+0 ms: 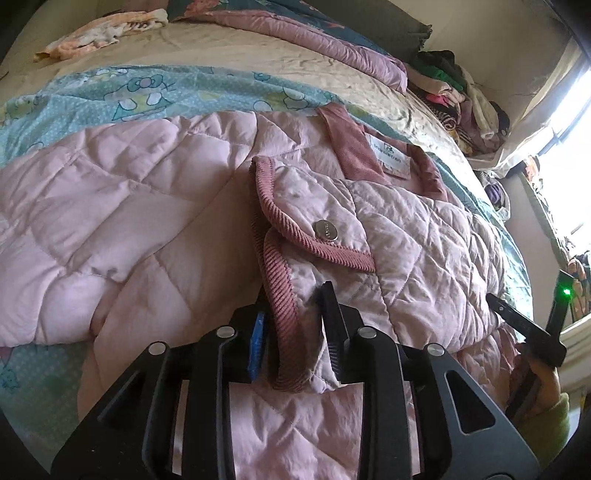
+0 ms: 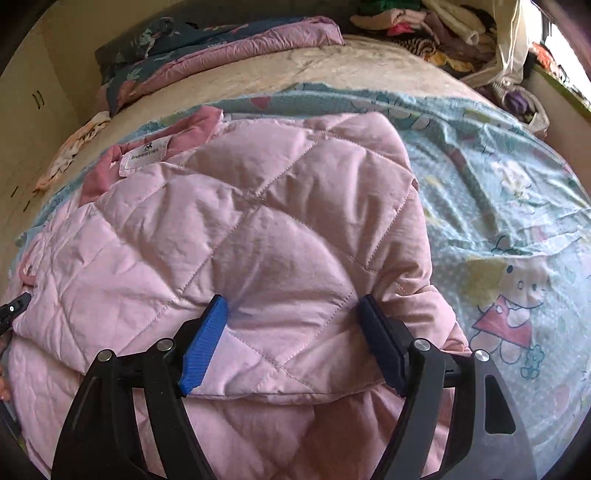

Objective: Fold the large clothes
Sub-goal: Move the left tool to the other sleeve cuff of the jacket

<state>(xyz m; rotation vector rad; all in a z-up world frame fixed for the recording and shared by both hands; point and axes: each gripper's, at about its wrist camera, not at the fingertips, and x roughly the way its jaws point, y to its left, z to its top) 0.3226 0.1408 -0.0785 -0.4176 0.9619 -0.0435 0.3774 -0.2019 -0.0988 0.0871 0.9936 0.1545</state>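
A pink quilted jacket point(image 1: 147, 206) with corduroy trim lies spread on the bed, its collar label point(image 1: 391, 155) at the far side. My left gripper point(image 1: 293, 328) is shut on the trimmed front edge just below a metal snap point(image 1: 325, 229), and the fabric stands up as a pinched fold between the pads. In the right wrist view a side panel of the jacket point(image 2: 258, 221) is folded over the body. My right gripper point(image 2: 293, 332) stands open and wide over that panel's near edge, with the quilted fabric lying flat between its fingers.
A light blue cartoon-print sheet point(image 2: 498, 206) covers the bed beneath and to the right of the jacket. A folded quilt point(image 2: 221, 40) lies at the back, with a heap of clothes point(image 1: 461, 96) in the far right corner. A small floral garment point(image 1: 103, 33) lies far left.
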